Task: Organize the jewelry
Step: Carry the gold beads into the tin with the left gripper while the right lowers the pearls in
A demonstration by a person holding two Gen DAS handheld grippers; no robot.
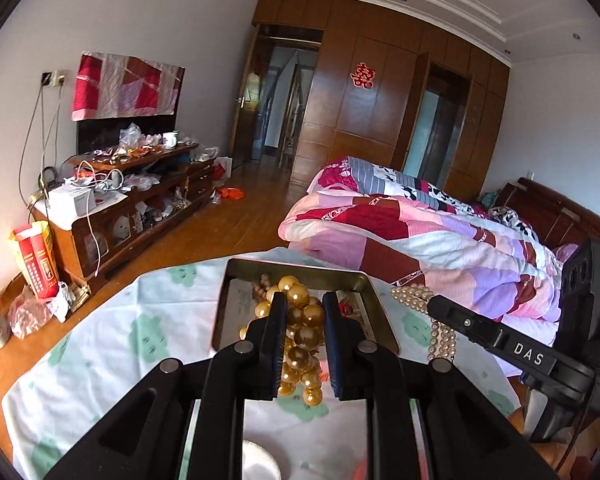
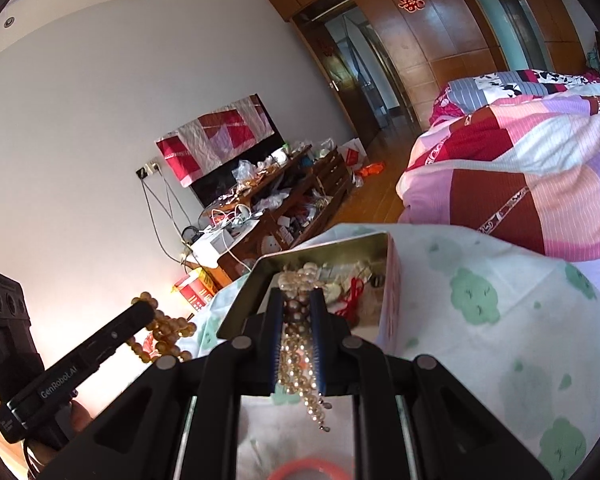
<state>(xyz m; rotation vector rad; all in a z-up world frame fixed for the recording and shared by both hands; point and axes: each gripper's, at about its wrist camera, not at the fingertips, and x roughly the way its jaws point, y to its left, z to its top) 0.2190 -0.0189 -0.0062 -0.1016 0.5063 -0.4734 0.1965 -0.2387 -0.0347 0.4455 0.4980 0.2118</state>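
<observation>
My left gripper (image 1: 304,300) is shut on a string of large amber beads (image 1: 302,340) and holds it over the open metal tin (image 1: 364,284) on the table. My right gripper (image 2: 297,294) is shut on a bunch of small pearl necklaces (image 2: 300,356), held above the same tin (image 2: 244,300). The tin holds small pieces and a red cord (image 2: 350,300). In the left wrist view the right gripper (image 1: 432,304) shows at the right with the pearls (image 1: 414,296) hanging from it. In the right wrist view the left gripper (image 2: 148,310) shows at the left with the amber beads (image 2: 164,332).
The table has a white cloth with green prints (image 1: 112,340). A white dish (image 1: 260,460) and a red ring (image 2: 308,468) lie near its front edge. A bed with a patchwork quilt (image 1: 420,232) stands right. A cluttered wooden cabinet (image 1: 140,200) lines the left wall.
</observation>
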